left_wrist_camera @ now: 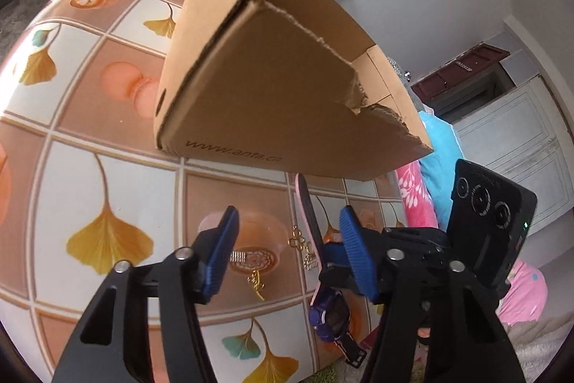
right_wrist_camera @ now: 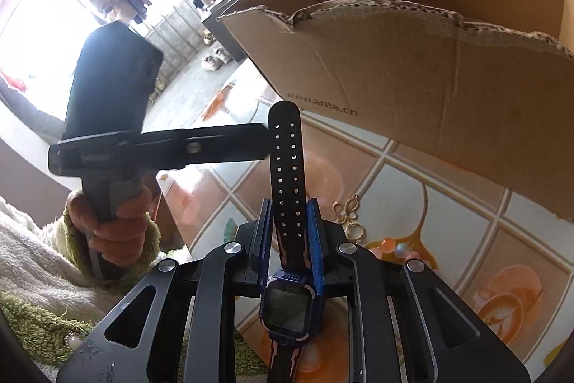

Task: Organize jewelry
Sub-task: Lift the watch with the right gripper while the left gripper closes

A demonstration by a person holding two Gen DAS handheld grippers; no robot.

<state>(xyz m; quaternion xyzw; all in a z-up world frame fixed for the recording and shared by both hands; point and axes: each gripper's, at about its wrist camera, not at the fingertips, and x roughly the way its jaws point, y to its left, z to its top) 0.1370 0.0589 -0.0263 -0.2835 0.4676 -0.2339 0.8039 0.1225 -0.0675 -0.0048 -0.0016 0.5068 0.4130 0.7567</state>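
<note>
The cardboard box (right_wrist_camera: 412,60) stands on the tabletop (left_wrist_camera: 118,167), its torn rim ready to snag the long strap. The right claw (right_wrist_camera: 292,232) pinches the watch (right_wrist_camera: 288,304) by that strap; it may slip. The left claw (left_wrist_camera: 287,239) gapes empty above the earrings (left_wrist_camera: 305,250). The box's inside is hidden.

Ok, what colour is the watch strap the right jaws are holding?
Black with rows of small holes, pink on its underside; the strap shows best in the right wrist view.
</note>
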